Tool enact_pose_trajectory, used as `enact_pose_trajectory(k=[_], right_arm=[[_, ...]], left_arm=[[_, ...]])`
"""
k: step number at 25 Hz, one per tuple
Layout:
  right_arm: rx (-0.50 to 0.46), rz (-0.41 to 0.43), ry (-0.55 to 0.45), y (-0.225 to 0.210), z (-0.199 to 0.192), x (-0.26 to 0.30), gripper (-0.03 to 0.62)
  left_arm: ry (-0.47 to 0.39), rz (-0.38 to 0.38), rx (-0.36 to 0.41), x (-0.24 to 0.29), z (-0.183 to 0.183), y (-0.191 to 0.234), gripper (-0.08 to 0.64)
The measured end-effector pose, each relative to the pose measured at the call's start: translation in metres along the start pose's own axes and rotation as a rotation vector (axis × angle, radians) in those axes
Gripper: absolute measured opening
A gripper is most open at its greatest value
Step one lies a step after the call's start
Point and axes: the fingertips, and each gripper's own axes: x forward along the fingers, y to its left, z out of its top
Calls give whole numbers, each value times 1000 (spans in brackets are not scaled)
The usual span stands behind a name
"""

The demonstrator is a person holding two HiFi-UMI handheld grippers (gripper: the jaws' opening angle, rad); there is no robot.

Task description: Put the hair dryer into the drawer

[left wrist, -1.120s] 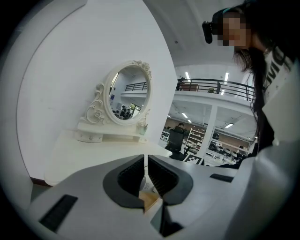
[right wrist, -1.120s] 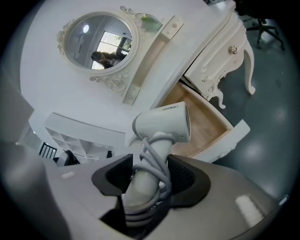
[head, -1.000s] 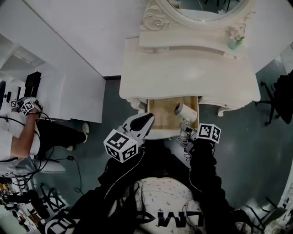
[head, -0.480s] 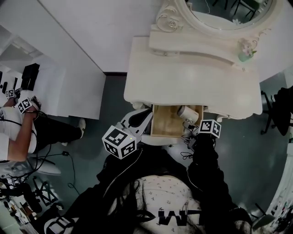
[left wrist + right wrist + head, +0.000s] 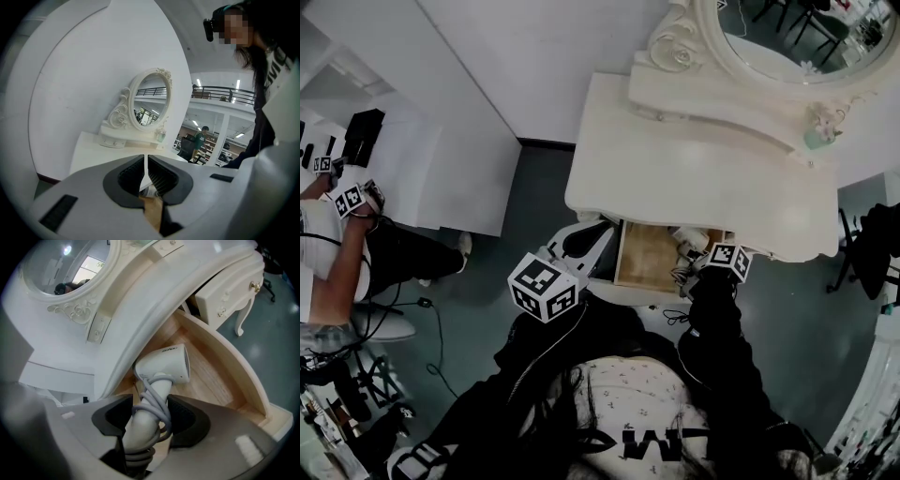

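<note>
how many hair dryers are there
1. The hair dryer is held by its handle in the right gripper, with its head over the open drawer. No others are visible.

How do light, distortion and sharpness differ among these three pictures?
Head view: soft even light, no glare on the cream carved dressing table; dark clothing fills the bottom. Left gripper view: strong fisheye, black corners, the oval white-framed mirror sharp. Right gripper view: the table's edge bows into an arch; the white plastic hair dryer is sharp.

My left tongs (image 5: 145, 161) and right tongs (image 5: 150, 411): white shells, dark ribbed pads (image 5: 161, 178), black-and-white marker cubes (image 5: 546, 287); my sleeves (image 5: 717, 323) black.
</note>
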Motion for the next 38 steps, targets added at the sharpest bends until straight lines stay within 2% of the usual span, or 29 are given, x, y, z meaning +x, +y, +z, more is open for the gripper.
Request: enact_pose_trajectory(k=[3, 8, 11, 18, 25, 30, 33, 38], right_arm=[[48, -18, -16, -6, 1, 10, 244], [9, -47, -50, -6, 6, 25, 244], [17, -52, -82, -4, 11, 34, 244], [80, -23, -112, -8, 8, 59, 239], [71, 49, -135, -8, 12, 71, 239], [93, 48, -105, -11, 10, 78, 246], [47, 24, -93, -12, 7, 80, 266], [-117, -82, -76, -11, 5, 72, 309]], left_arm=[[-1, 8, -5, -1, 0, 8, 2], [2, 33, -12, -6, 0, 24, 2], [9, 43, -16, -8, -1, 29, 2], [19, 72, -25, -16, -2, 38, 3], [17, 109, -35, -26, -7, 44, 2], [20, 119, -33, -29, -11, 41, 3], [18, 129, -33, -32, -13, 40, 2], [11, 146, -34, -38, -13, 40, 2]])
